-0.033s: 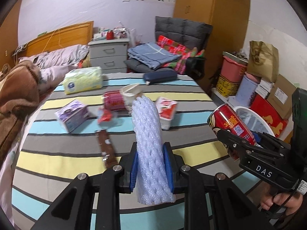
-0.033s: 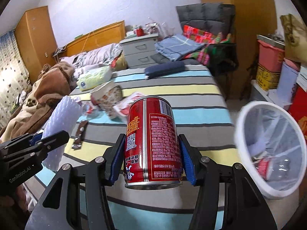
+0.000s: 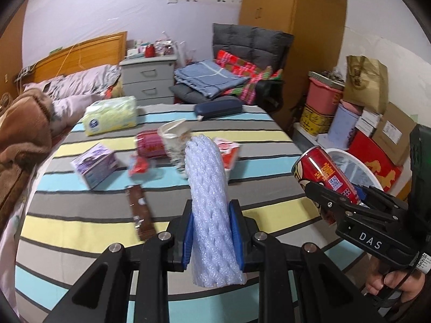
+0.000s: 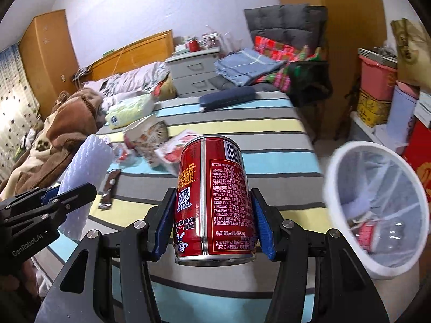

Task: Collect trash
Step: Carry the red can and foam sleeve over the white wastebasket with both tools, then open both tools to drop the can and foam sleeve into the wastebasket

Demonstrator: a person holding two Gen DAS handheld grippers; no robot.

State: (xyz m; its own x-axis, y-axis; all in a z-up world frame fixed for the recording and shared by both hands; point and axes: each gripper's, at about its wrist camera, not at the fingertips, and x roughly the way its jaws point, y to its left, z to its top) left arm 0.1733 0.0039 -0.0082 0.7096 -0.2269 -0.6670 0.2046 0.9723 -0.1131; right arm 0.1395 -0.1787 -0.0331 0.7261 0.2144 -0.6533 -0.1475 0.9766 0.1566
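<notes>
Right wrist: can [image 4: 214, 199] between hand-held gripper [image 4: 214, 231] pads.

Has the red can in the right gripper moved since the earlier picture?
No. The red can sits at the same spot against the white bin and striped table, clamped in the right gripper.

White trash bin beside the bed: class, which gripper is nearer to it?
Right. The right gripper, holding the red can, is just left of the bin; the left gripper, holding foam netting, is farther left.
</notes>
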